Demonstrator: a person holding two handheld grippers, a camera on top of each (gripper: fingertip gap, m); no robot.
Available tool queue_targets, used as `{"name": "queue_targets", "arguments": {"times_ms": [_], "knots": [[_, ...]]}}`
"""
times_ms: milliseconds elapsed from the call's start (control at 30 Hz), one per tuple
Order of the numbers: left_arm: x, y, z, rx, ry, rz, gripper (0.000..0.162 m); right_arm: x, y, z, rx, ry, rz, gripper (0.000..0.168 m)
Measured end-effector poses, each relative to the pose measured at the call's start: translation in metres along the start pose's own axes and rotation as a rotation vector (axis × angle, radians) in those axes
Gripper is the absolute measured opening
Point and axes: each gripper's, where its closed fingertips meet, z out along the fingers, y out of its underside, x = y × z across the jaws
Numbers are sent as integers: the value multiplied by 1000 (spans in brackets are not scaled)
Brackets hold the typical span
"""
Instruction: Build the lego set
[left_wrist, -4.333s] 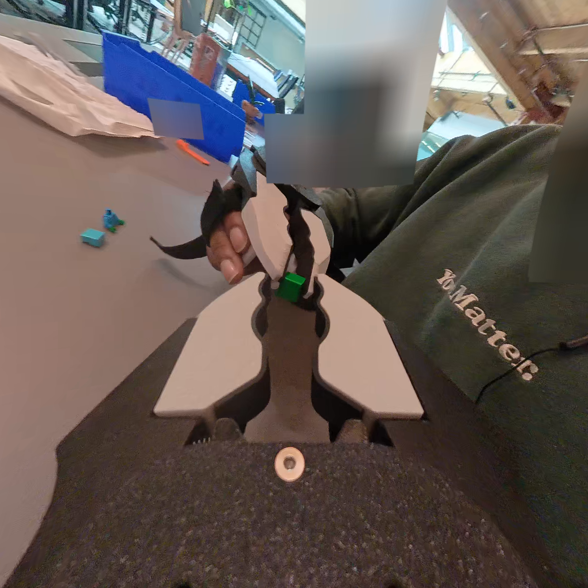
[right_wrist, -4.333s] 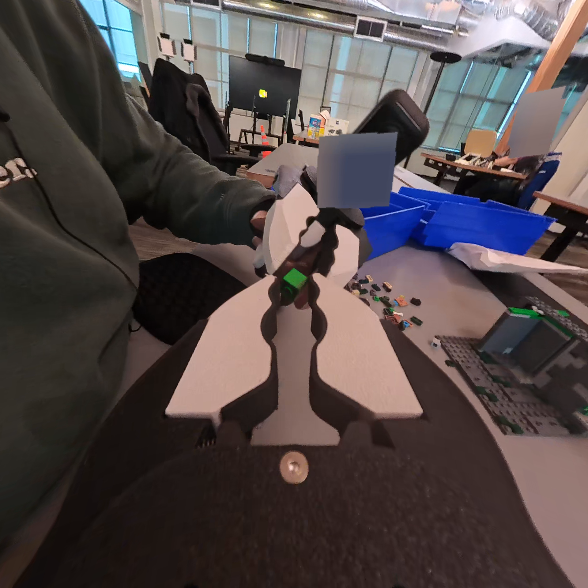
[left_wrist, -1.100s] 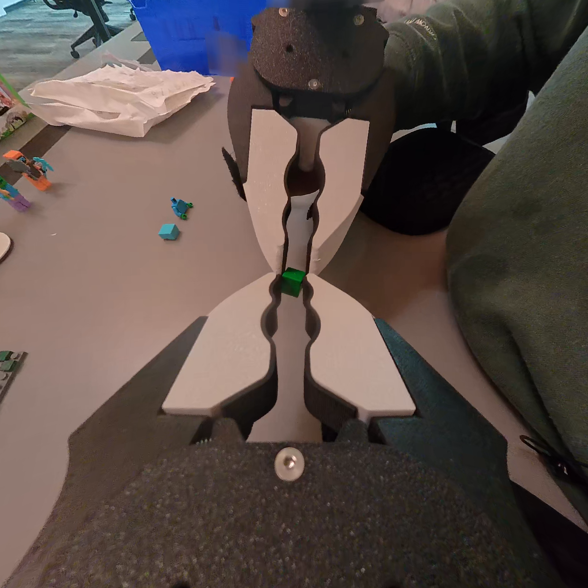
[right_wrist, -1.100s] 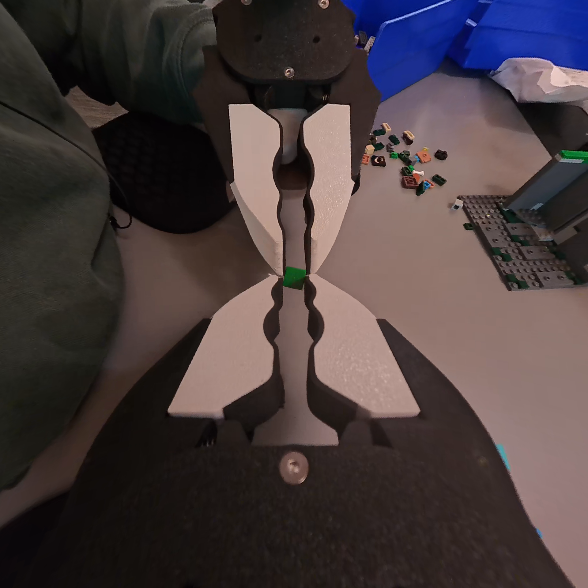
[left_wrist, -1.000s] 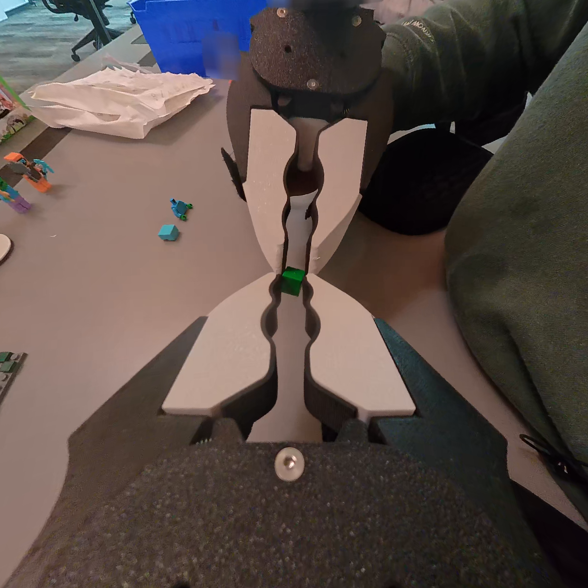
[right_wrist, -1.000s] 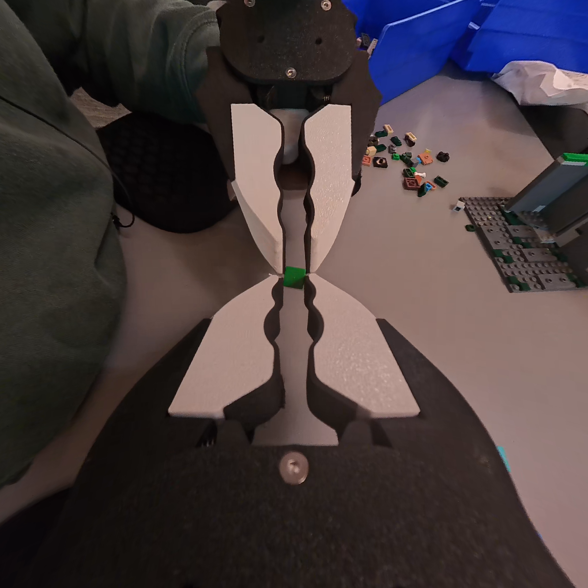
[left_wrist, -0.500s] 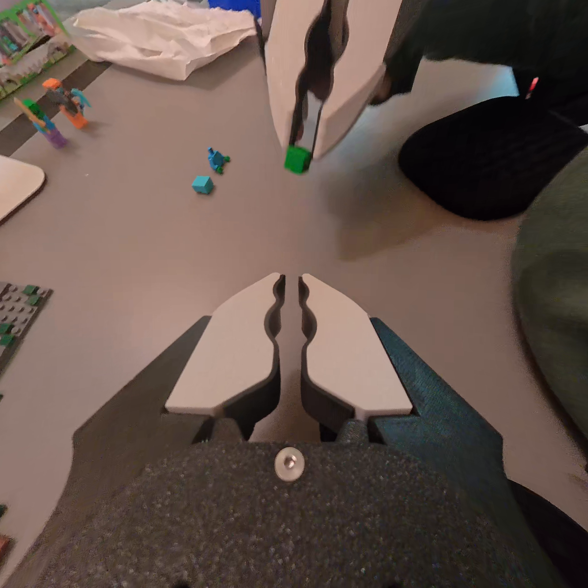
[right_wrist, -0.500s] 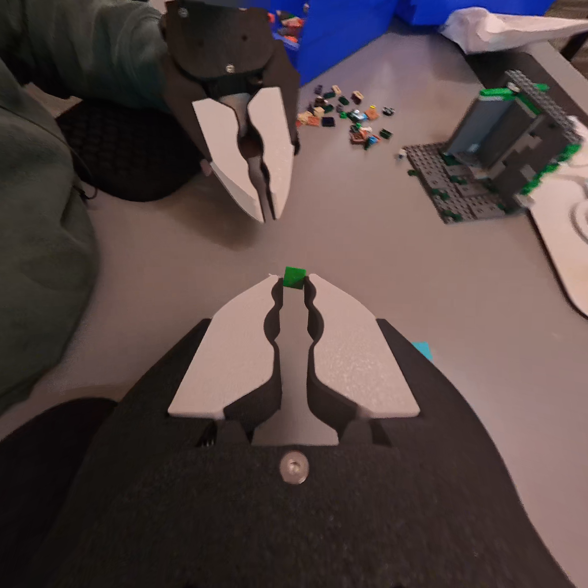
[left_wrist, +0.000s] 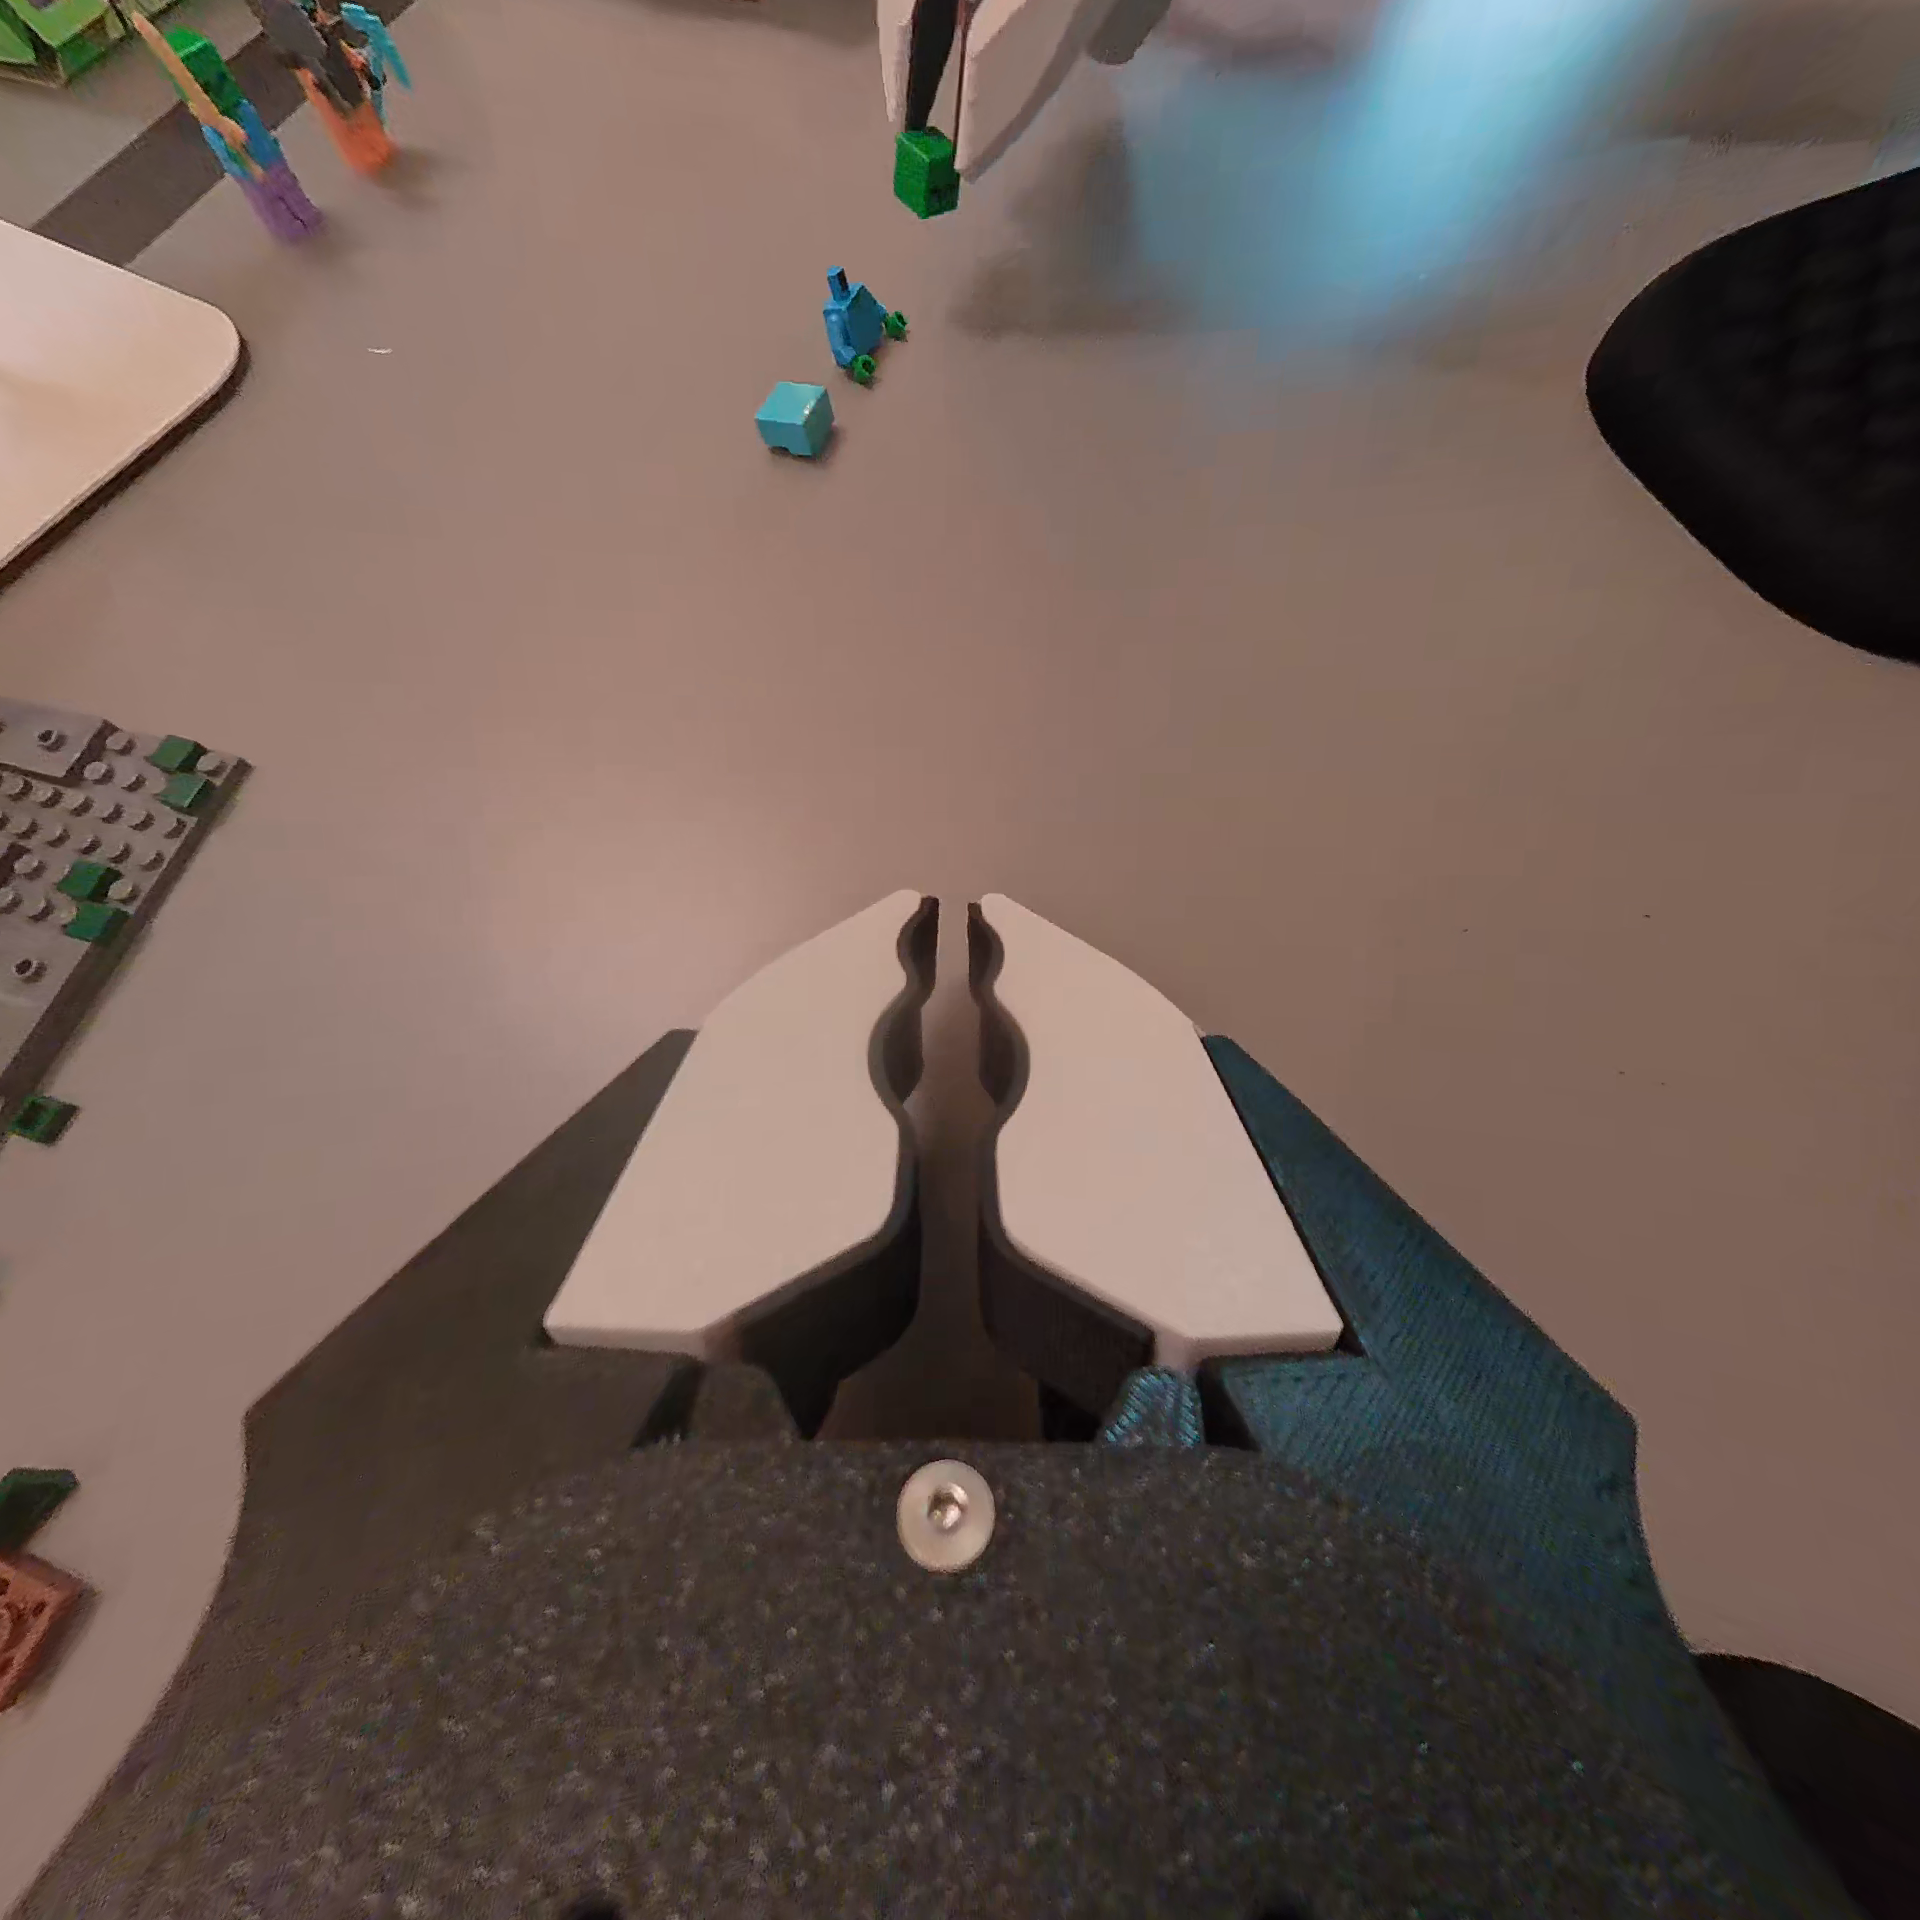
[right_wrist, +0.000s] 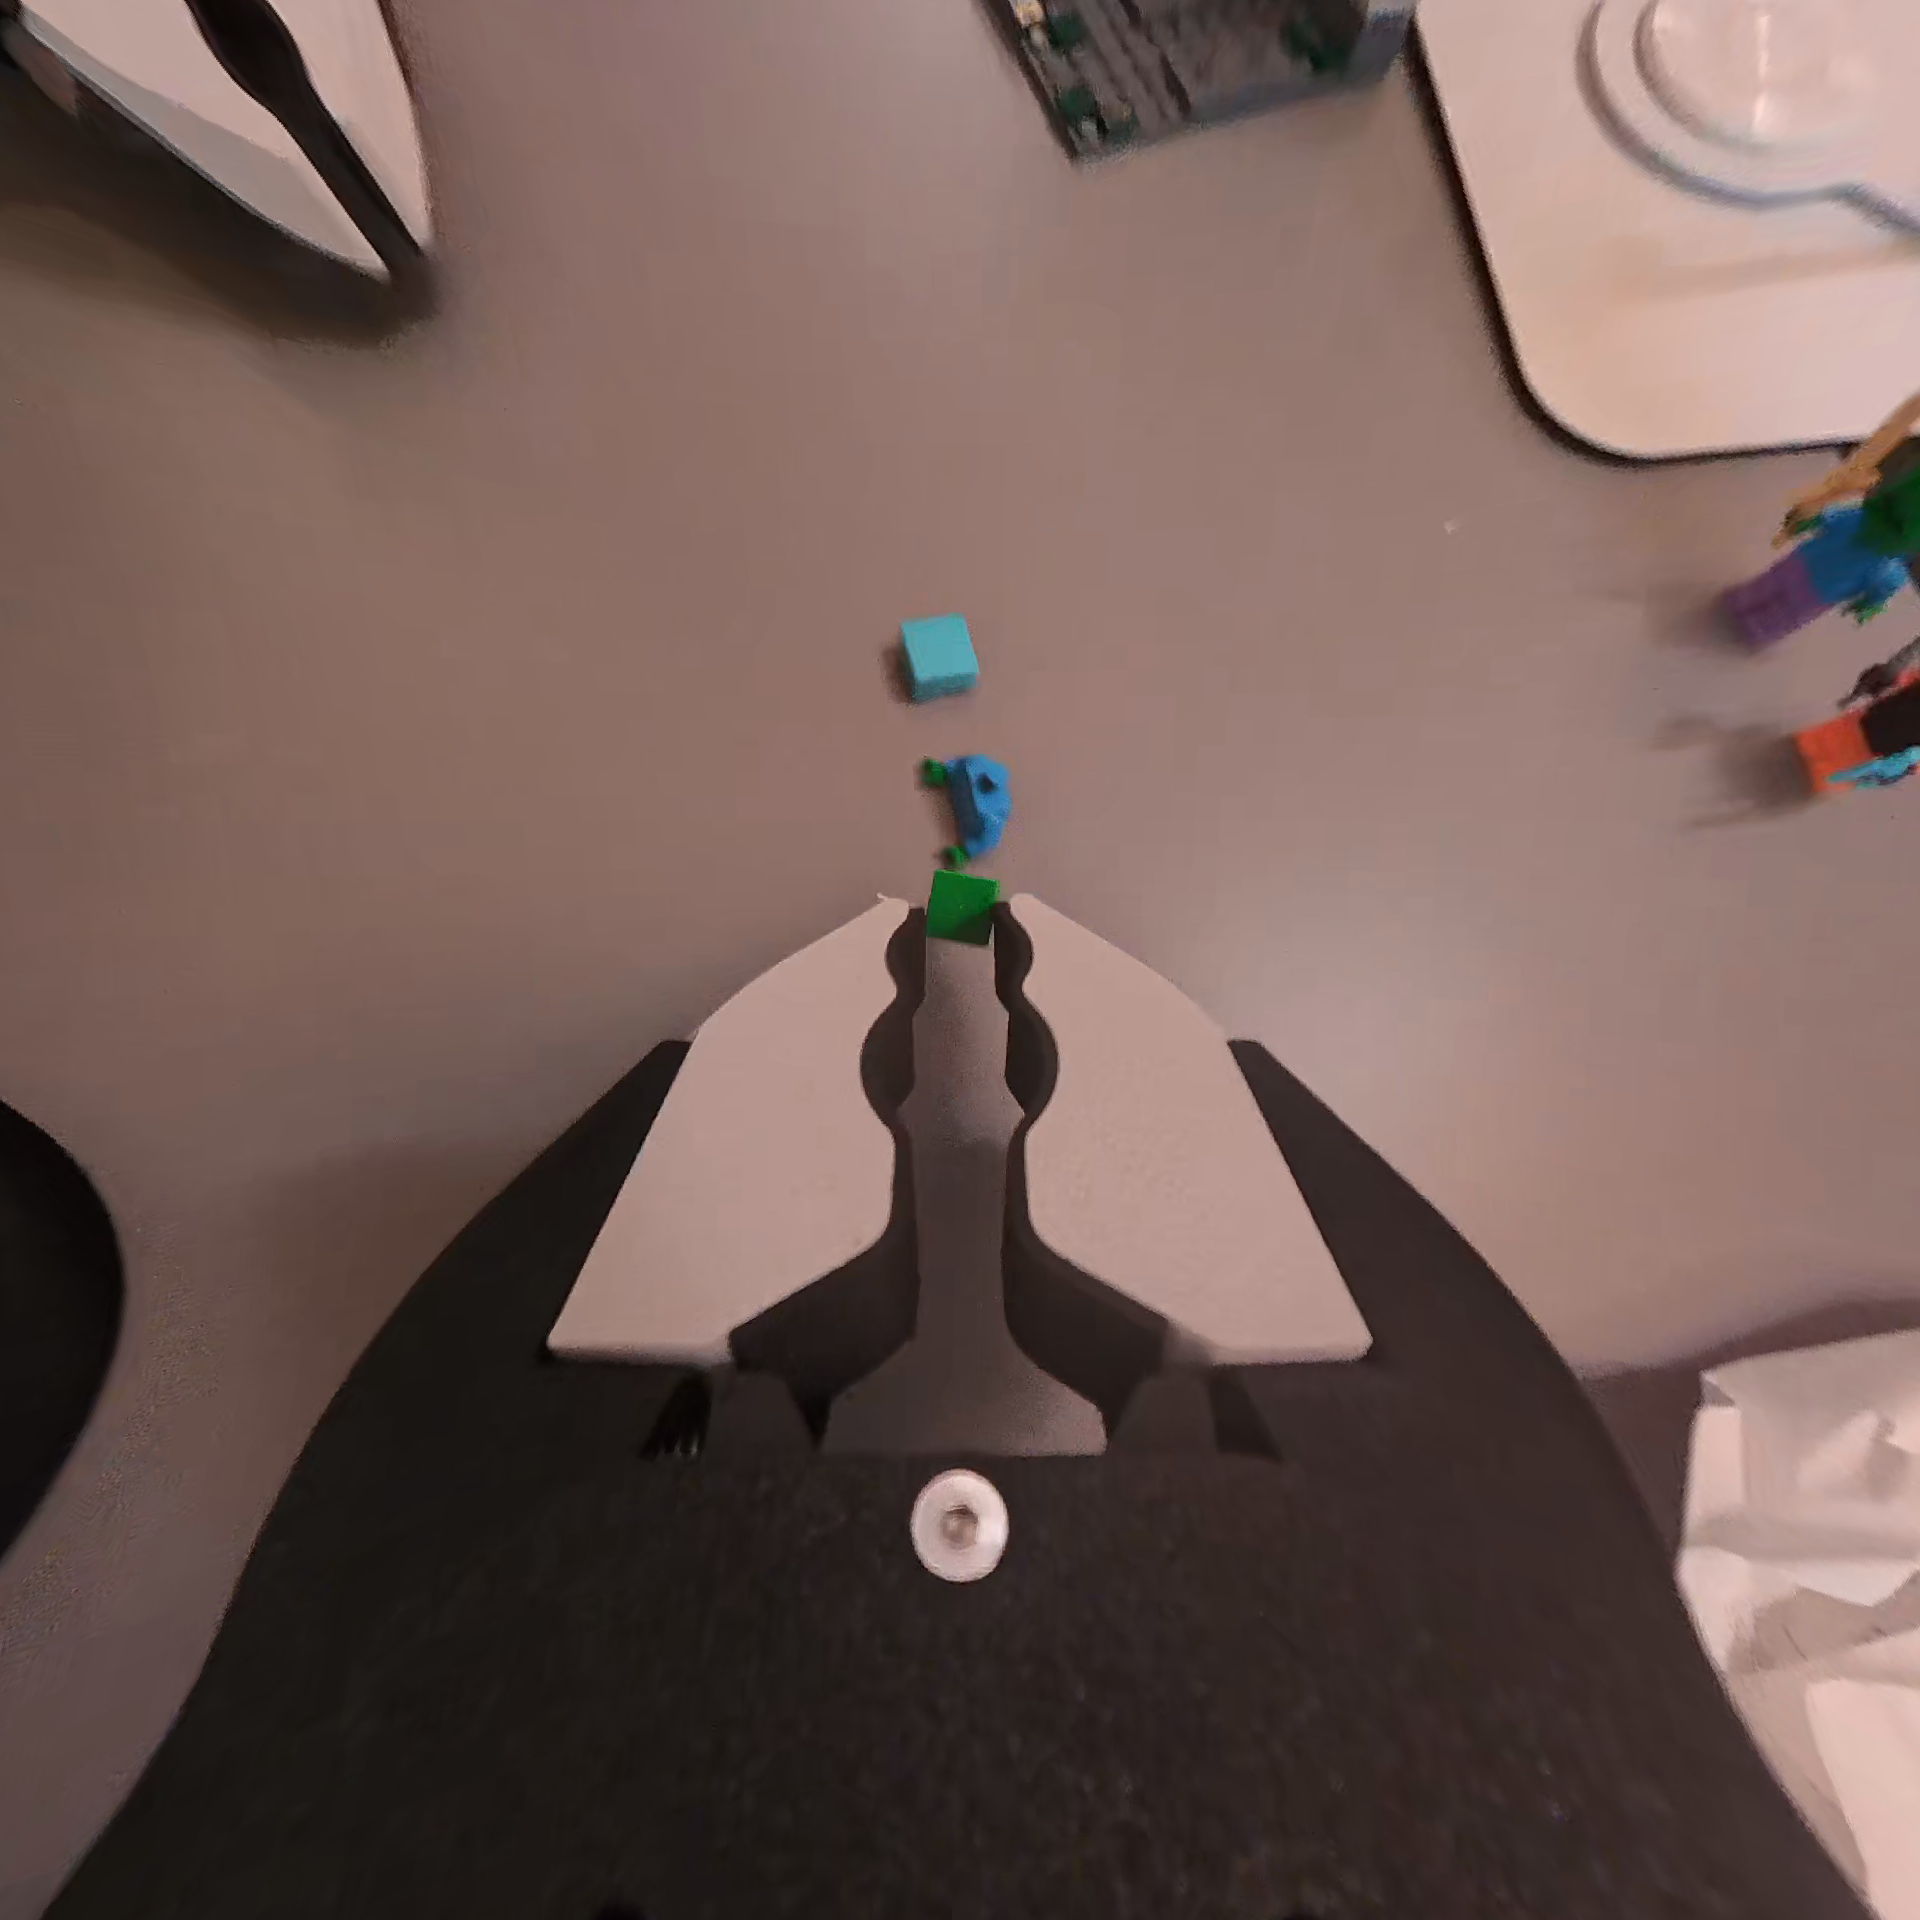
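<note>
**Grey table, one green cube held aloft**

Grey table (left_wrist: 1247, 727) below: right gripper (right_wrist: 958, 906) clamps one green cube (right_wrist: 960, 907); left gripper (left_wrist: 952, 906), tips nearly together, holds nothing. Beyond lie one blue figure body (right_wrist: 980, 798), one turquoise cube (right_wrist: 937, 657), two standing minifigures (left_wrist: 301, 114).

Right claw (right_wrist: 958, 906) clamped on green brick (right_wrist: 961, 907), above blue figure body (right_wrist: 979, 798).

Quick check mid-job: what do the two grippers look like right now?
Both match: pale grey, leaf-shaped fingers with wavy black inner edges, on a speckled black body with a silver screw at its centre. The left gripper shows a teal tint on its right flank; the right gripper is plain black. No cables visible.
</note>
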Motion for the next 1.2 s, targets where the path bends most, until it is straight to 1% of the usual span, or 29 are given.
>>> {"name": "queue_targets", "arguments": {"times_ms": [100, 300, 467, 633, 767, 900, 1067, 1200], "knots": [[1, 1, 1, -9, -1, 7, 5, 10, 12, 2, -37, -9, -5, 12], [1, 1, 1, -10, 0, 10, 5, 12, 21, 9, -98, -19, -52, 13], [1, 1, 1, -7, 2, 12, 6, 13, 19, 8, -97, -22, -56, 18], [2, 1, 0, -3, 6, 16, 6, 15, 5, -5, -50, 10, -55, 22], [3, 0, -1, 5, 8, 16, 6, 11, -19, -20, 42, 84, -23, 22], [3, -1, -2, 18, 13, 8, 6, 0, -47, -29, 177, 166, 66, 21], [3, -2, -4, 30, 13, 14, 6, -20, -70, -23, 341, 233, 278, 18], [2, -3, -5, 46, 8, 10, 6, -50, -88, -4, 499, 174, 502, 15]]}}
